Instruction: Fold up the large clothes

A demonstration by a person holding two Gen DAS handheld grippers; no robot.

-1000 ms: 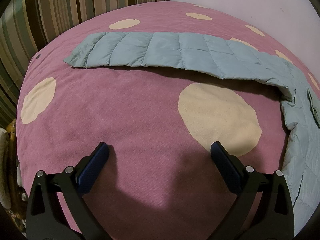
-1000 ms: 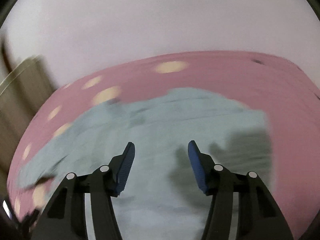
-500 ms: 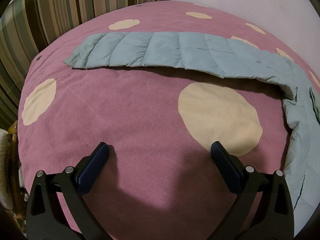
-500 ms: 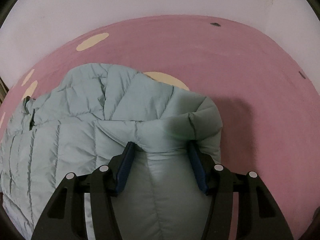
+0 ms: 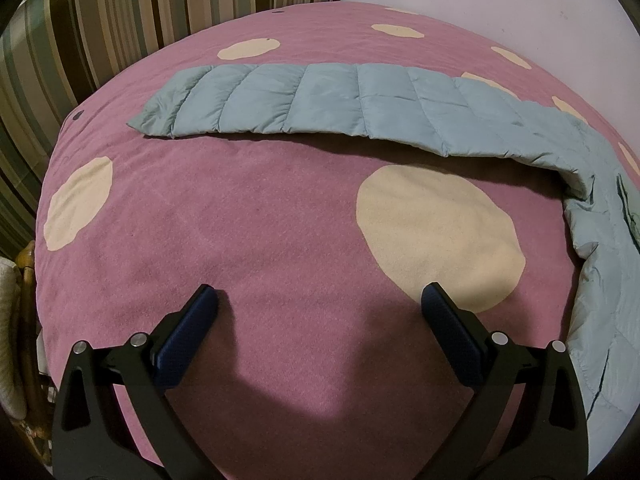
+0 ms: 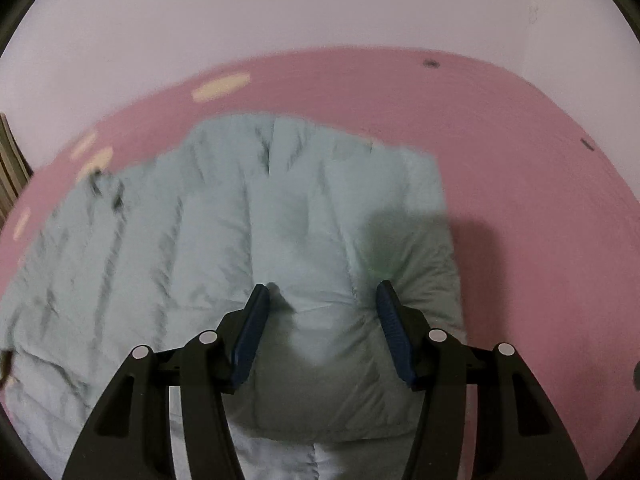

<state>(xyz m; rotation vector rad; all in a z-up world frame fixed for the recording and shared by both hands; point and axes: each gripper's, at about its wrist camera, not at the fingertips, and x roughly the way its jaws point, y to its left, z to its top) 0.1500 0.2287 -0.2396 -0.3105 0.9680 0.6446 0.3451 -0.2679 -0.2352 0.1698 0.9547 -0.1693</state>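
Note:
A pale blue quilted down jacket lies on a pink bed cover with cream dots. In the left wrist view its long sleeve (image 5: 340, 106) stretches flat across the far part of the bed and its body (image 5: 608, 320) runs down the right edge. My left gripper (image 5: 320, 308) is open and empty over the bare cover, apart from the jacket. In the right wrist view the jacket body (image 6: 200, 248) fills the middle, slightly blurred. My right gripper (image 6: 322, 300) stands partly open just above a puffy fold (image 6: 412, 280) of the jacket, with nothing clamped.
The pink bed cover (image 5: 240, 220) fills both views. A striped curtain (image 5: 100, 20) hangs behind the bed at the left. A pale wall (image 6: 320, 8) runs along the far side. A wicker piece (image 5: 24, 300) stands at the bed's left edge.
My right gripper has swung over the jacket and its view shifted; the folded-over part now lies flatter under the fingers. The left gripper has barely moved.

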